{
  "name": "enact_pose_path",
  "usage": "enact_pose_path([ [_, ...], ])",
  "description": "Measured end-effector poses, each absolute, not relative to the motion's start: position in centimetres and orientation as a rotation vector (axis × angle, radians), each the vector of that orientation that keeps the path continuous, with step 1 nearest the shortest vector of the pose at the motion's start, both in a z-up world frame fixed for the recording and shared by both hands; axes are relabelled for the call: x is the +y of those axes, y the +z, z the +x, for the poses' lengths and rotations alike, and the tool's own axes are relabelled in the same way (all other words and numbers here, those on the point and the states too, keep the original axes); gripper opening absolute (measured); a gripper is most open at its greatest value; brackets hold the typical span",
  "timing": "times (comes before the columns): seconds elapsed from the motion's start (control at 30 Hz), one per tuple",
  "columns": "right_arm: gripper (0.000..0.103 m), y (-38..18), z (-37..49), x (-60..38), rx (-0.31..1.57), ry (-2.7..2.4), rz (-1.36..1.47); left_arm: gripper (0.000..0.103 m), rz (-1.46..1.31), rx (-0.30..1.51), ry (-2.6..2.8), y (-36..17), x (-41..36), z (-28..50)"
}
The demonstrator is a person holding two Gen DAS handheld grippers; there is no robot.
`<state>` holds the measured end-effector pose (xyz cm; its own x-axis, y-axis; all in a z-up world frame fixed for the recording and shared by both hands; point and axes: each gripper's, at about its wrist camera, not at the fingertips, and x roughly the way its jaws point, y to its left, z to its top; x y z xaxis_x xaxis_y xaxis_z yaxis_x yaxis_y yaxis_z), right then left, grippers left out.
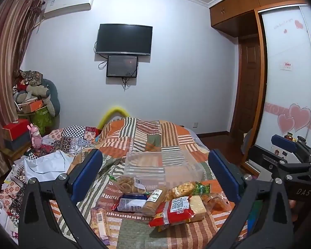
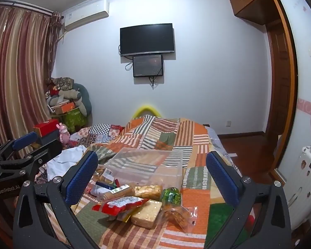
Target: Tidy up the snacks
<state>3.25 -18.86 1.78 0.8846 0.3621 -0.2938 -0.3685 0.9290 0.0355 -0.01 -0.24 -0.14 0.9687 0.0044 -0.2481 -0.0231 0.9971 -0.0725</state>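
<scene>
I hold both the left gripper [image 1: 155,174] and right gripper [image 2: 152,173] spread wide, gripping nothing. Ahead, packaged snacks [image 1: 172,203] lie heaped on a patchwork quilt [image 1: 134,137], just before a clear plastic bin [image 1: 163,166].

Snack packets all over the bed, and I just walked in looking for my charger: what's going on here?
A person is holding a pair of tongs in each hand, about to tidy the snacks. Both the left tongs and the right tongs are wide open and hold nothing. The packets, among them a red packet and a green packet, lie in a loose pile on the striped quilt. Just behind the pile sits a clear plastic box, with no packets in it yet.
</scene>
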Motion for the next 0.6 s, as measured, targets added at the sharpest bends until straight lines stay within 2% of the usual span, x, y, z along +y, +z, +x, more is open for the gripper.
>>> enact_pose_path([
  [0.6, 0.103, 1.74, 3.05, -18.72, 0.295, 0.387, -0.009, 0.103, -0.068, 0.242, 0.006, -0.27, -0.47, -0.28],
])
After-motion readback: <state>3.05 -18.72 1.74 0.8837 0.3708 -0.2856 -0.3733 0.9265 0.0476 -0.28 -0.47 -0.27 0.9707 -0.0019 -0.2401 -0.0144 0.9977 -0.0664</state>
